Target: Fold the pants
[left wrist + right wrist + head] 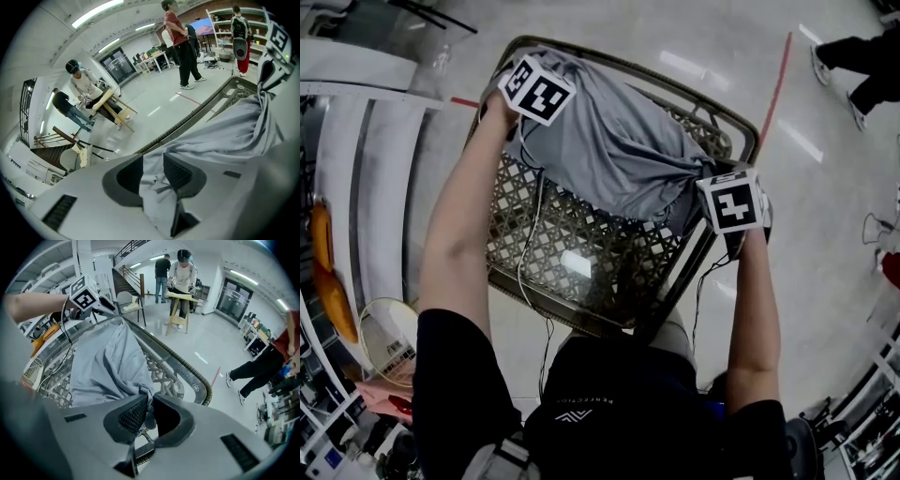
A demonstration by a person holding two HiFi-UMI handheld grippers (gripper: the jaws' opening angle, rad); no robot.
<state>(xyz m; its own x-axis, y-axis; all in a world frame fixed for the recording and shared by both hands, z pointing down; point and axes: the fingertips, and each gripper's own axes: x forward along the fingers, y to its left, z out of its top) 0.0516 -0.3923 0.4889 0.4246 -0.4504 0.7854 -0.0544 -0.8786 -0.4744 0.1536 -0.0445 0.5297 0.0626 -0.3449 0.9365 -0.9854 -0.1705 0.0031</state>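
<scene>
grey pants [609,150] over a tan lattice table [572,230]; beyond the table, a red line [779,80] on pale grey floor [694,37]; black shirt [619,384].

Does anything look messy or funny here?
The gray pants look crumpled. They hang bunched between the left gripper and the right gripper, whose jaws both pinch cloth, over the woven table instead of lying flat. Nothing looks spilled or broken.

Grey pants [609,150]: thin, plain cloth, unfolded and creased, spread over the far half of a lattice-topped table [581,239]. One end is raised at 11 o'clock. The other end is gathered into a tight bunch at 3 o'clock. The cloth between them sags in long diagonal folds.
</scene>
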